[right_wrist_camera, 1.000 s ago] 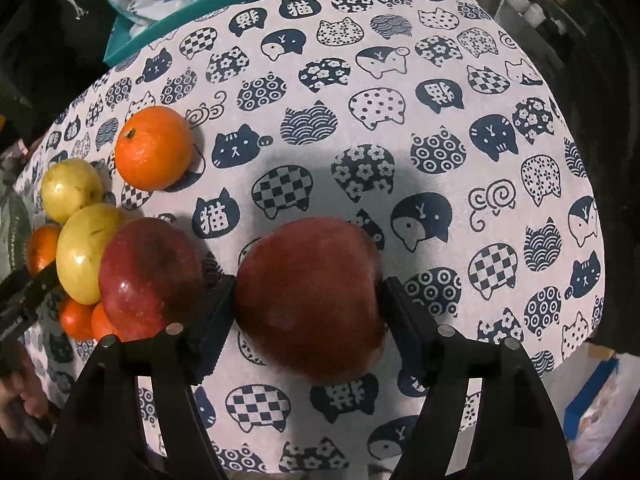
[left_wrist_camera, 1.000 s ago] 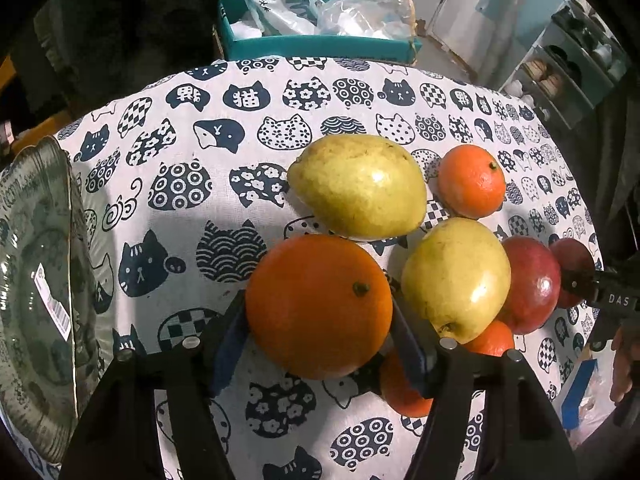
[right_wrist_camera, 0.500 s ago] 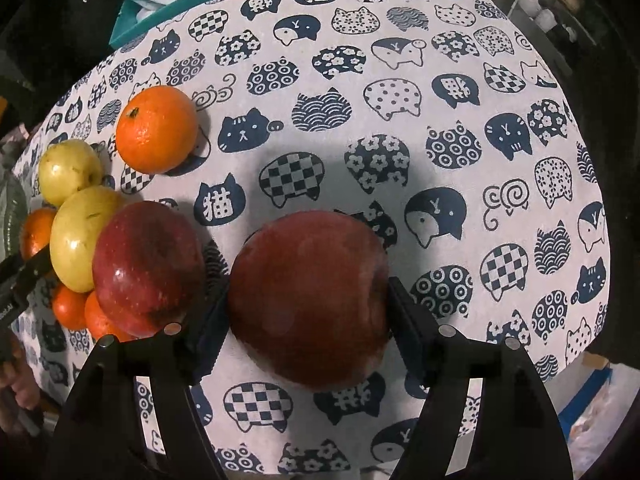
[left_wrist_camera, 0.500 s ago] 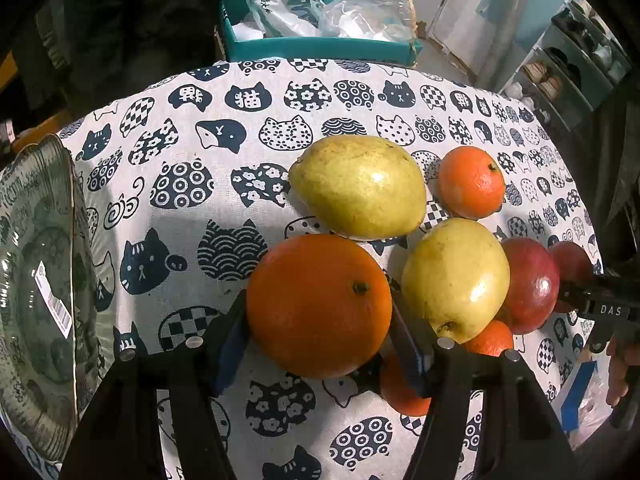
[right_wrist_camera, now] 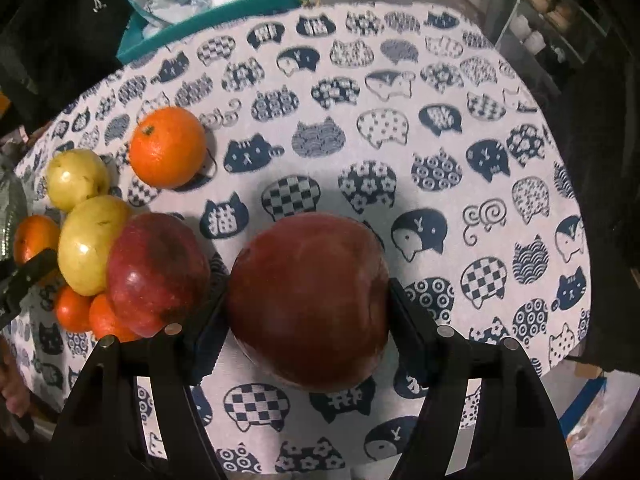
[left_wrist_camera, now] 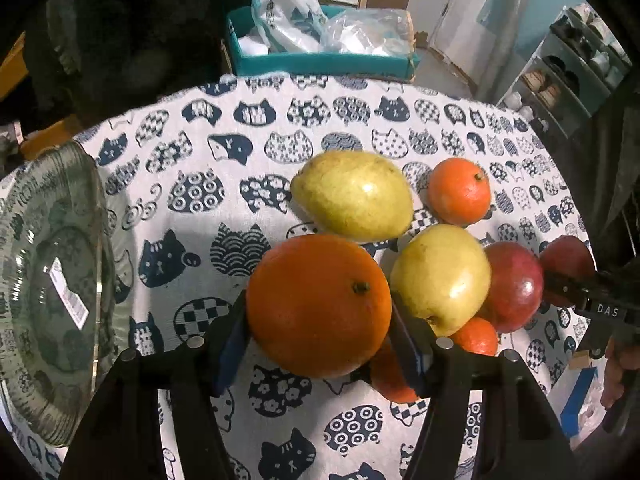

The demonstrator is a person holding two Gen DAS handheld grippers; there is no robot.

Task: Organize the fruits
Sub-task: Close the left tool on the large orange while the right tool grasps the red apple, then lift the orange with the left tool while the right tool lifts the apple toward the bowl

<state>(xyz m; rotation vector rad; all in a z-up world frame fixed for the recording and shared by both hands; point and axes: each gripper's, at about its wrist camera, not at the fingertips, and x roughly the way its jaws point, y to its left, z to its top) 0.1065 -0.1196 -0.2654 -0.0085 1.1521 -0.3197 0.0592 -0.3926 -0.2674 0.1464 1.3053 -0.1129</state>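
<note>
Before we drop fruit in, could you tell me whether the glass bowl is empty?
Empty: through the glass bowl only a barcode sticker shows.

Both views are lit by a hard light from above, and the patterned tablecloth (left_wrist_camera: pixel 192 208) is rendered bright while the surroundings are left dim. Small white highlights are seen on the yellow pear (left_wrist_camera: pixel 440 276) and on the second apple (right_wrist_camera: pixel 158 274). A dark shadow is cast on the cloth behind the held apple (right_wrist_camera: pixel 308 300), and another beside the held orange (left_wrist_camera: pixel 318 306). Strong fisheye bending is seen, with the table edge curved and the corners blacked out. The glass plate (left_wrist_camera: pixel 44 280) is stretched at the frame edge. Slight softness is noticed in both views.
</note>
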